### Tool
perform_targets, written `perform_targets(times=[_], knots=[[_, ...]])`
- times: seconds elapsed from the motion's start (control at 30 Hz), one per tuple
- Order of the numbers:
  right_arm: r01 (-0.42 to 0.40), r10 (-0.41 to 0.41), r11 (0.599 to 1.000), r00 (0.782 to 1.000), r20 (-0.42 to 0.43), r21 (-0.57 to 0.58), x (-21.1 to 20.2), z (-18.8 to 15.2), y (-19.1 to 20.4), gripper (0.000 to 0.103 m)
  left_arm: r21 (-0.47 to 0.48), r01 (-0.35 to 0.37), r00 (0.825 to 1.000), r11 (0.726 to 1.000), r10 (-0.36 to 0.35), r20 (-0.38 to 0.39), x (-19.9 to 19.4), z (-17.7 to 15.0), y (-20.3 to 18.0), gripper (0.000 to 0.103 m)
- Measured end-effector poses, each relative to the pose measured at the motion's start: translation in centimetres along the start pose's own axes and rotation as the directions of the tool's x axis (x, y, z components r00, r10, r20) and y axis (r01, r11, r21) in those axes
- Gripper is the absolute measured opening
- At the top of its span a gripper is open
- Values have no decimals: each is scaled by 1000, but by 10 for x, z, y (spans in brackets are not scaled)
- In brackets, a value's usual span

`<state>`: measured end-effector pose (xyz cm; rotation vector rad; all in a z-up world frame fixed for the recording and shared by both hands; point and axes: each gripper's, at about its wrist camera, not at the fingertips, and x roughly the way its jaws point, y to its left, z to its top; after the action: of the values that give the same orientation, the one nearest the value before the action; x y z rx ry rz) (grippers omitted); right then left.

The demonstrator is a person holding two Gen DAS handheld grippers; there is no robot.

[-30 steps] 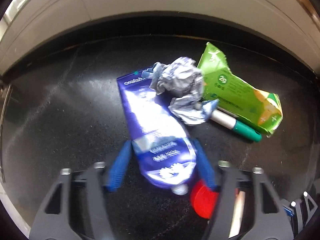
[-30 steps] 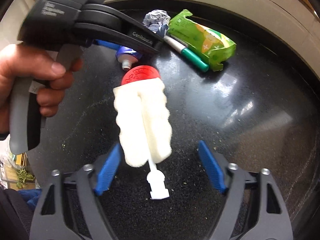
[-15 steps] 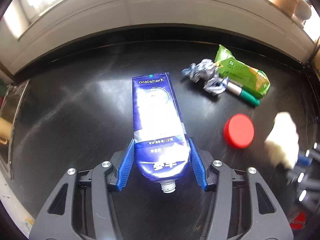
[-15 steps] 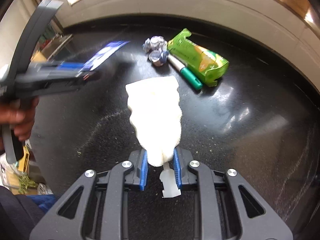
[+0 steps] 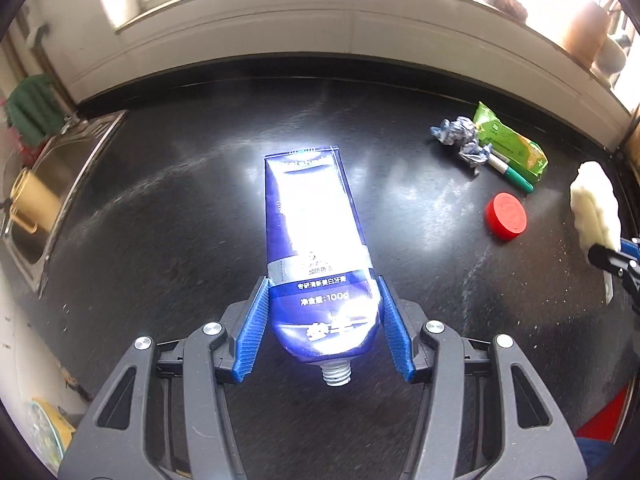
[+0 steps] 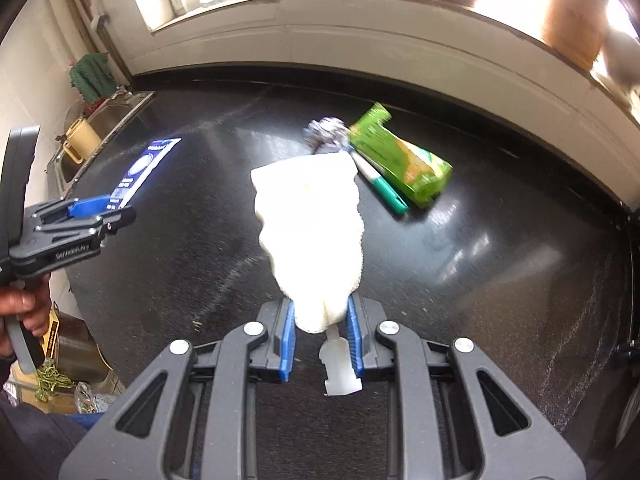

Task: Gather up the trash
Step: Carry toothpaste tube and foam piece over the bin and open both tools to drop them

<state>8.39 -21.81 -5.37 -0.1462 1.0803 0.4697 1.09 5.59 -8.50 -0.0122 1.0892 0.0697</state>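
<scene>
A: How do the left tongs (image 5: 324,324) stand?

B: Partly spread, with the ribbed blue pads (image 5: 253,330) pressed on both sides of a flattened blue toothpaste tube (image 5: 316,256). The tube is clear of the black speckled countertop (image 5: 160,220), its bare threaded neck pointing back toward the handle and its crimped end away.

A: Any writing on it?

B: Glare washes out most of the face. Near the shoulder I read "100g" after some Chinese characters; the brand line at the crimped end is too blown out to read. In the right wrist view, the side of the left tongs (image 6: 86,210) carries small white lettering, too small to make out for certain.

A: And the right tongs (image 6: 322,330)?

B: Nearly closed, clenched on the narrow end of a fluffy cream-white duster head (image 6: 310,240). Its white plastic connector (image 6: 340,368) sticks out behind the pads. It too hangs above the countertop.

A: What lies beyond?

B: Ahead and to the right of the left tongs, a round red plastic cap (image 5: 506,220) lies flat. Farther off sit a crumpled silver-blue foil wrapper (image 5: 460,140), a white and green marker pen (image 5: 510,174) and a green snack packet (image 5: 510,146), all bunched together and touching. The packet's print is too small to read.

A: To the left?

B: A steel sink (image 5: 44,200) with a brass-coloured mug (image 5: 32,202) in it.
</scene>
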Motion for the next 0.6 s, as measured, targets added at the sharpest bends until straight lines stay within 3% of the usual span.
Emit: perform_targets(times=[0.17,0.33,0.6], knots=[[-52,53,995,999,12,-88,2,21,44,22,-64,-40,998,997,42,39,-26,-18,32,53],[-156,160,963,987,-3,-220,9,44,120,22,-160,-101,992,982,112,56,-53,-43,77,53],[-362,337,822,931,-137,-438,31,48,280,22,-367,-236,968,900,251,-5,-96,-114,169,53]])
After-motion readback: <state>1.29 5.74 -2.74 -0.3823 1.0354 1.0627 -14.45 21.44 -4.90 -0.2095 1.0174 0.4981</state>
